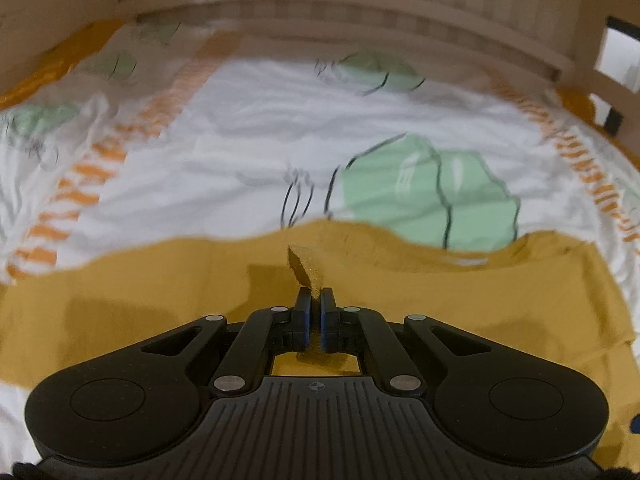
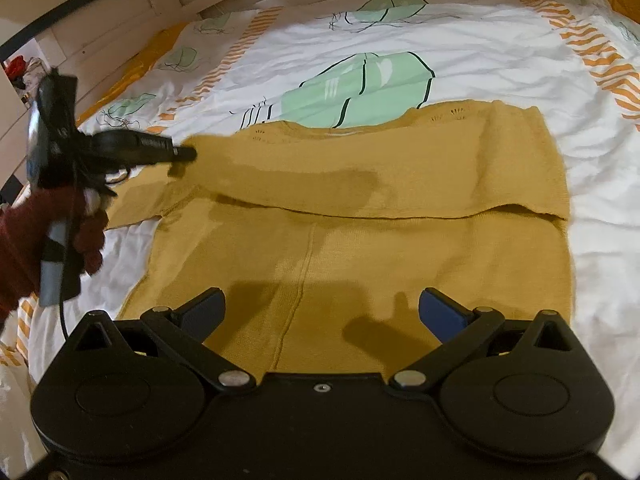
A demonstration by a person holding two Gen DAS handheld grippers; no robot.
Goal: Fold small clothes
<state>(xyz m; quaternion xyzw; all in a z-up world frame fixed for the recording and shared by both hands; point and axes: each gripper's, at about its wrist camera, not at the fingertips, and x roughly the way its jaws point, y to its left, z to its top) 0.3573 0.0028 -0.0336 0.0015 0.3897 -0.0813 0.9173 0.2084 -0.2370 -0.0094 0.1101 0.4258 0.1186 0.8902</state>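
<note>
Lying across a bed, a mustard-yellow knitted sweater is spreading over a white bedspread printed with pale green leaf shapes and orange striped bands. In the right wrist view the garment is filling the centre of the picture, with one part already folded over the body — the folded edge is running from about 9 o'clock to 3 o'clock across the middle, and a vertical seam is showing in the lower part.

The left gripper is pinching a small raised fold of the yellow knit; its black fingers with blue pads are standing almost together on the fabric, which is poking up just above them at 12 o'clock. In the right wrist view this same gripper is appearing at 9 o'clock, meeting the sweater's left end, carried by a hand in a dark red fuzzy glove.

The right gripper is hovering at 6 o'clock over the lower body of the sweater, its fingers spread wide with nothing between them — their shadows are falling on the knit below.

A pale wooden slatted bed frame is curving along 12 o'clock in the left wrist view.
</note>
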